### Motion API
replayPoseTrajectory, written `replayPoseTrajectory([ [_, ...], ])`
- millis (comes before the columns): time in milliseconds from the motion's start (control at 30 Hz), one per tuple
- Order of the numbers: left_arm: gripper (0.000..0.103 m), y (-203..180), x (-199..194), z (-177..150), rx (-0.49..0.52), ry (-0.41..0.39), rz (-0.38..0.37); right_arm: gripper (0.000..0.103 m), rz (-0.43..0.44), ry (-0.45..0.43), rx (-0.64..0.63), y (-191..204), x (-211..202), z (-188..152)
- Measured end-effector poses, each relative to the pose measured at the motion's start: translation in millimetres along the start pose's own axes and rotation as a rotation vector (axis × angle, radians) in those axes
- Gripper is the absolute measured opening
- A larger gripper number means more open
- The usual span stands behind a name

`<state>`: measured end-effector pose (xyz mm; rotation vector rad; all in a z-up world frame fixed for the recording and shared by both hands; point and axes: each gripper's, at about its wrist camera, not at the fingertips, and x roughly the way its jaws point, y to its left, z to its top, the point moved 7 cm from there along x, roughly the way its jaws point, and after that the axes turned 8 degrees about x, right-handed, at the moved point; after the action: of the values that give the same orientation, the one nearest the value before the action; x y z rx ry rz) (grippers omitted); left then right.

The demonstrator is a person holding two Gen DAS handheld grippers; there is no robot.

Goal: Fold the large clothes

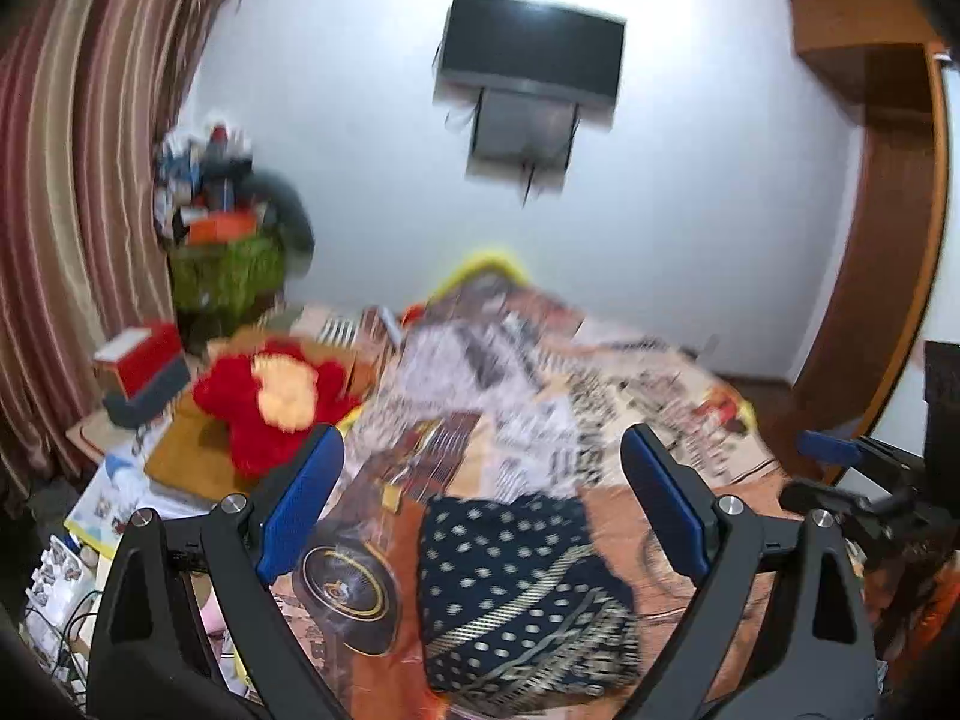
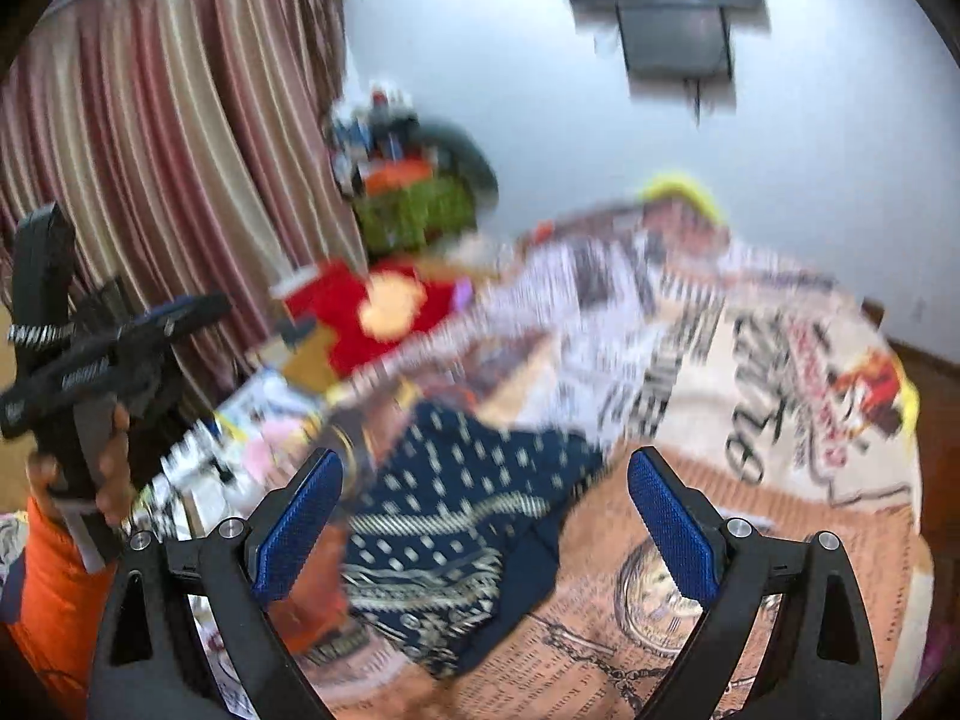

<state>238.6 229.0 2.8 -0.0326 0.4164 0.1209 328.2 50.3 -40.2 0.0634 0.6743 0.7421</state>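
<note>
While both views are motion-blurred, I read the left gripper (image 1: 480,480) with fingers spread wide, gripping nothing, and the right gripper (image 2: 486,498) likewise spread and empty. I see the navy patterned garment (image 1: 510,588) folded on the printed bedspread (image 1: 648,408) beneath both.

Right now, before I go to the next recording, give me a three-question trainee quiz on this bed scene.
1. True or false: the left gripper is shut on the folded navy garment with pale dots.
2. Multiple choice: the red plush toy lies by (A) the striped curtain side, (B) the wooden door frame, (C) the wall-mounted television.
3. Fill in: the right gripper's jaws are ____.

Key: 1 false, its blue-padded jaws stand wide apart above the garment, which lies on the newspaper-print bedspread. 2 A. 3 open.
</note>
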Motion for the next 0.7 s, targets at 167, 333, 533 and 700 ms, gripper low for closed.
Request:
replayPoseTrajectory([
  [167,0.095,-32,-78,6,0.046,-0.145,0.019,0.096,0.022,-0.210,-0.019,30,-77,12],
  [333,0.095,-58,-132,-9,0.066,-0.239,0.070,0.096,0.015,-0.379,-0.040,52,-143,4],
  [533,0.095,-75,-156,-31,0.043,-0.265,0.109,0.099,-0.029,-0.463,-0.028,69,-179,-27],
  [700,0.096,-85,-157,-46,0.057,-0.255,0.131,0.103,-0.104,-0.475,-0.072,79,-186,-50],
])
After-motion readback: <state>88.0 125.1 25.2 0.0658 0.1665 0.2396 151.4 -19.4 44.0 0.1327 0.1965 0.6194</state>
